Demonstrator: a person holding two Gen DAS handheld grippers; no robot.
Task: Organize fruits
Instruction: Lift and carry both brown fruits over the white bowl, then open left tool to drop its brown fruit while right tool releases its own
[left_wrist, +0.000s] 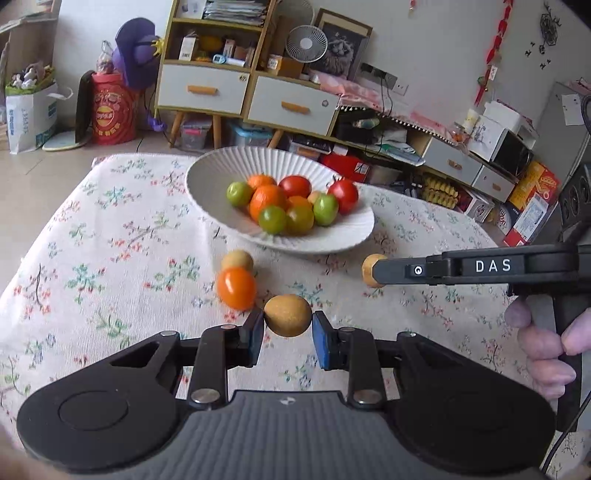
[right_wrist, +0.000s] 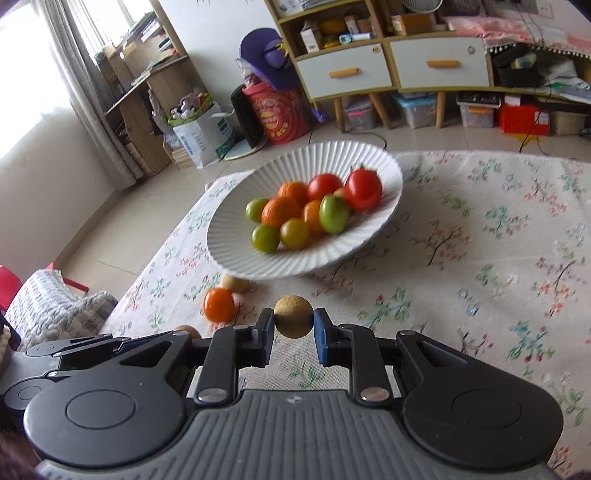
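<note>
Tan fruits are clamped, one in each tool — left tool, right tool — for transfer to the bowl at 12 o'clock

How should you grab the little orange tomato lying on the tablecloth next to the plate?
Pinch the orange tomato across its narrower middle, coming down from above and from its open left side. It is smooth and egg-shaped, so the ends would slip. A tan fruit touches its far side and the white plate lies beyond. Both tools are busy, each shut on a tan fruit.
</note>
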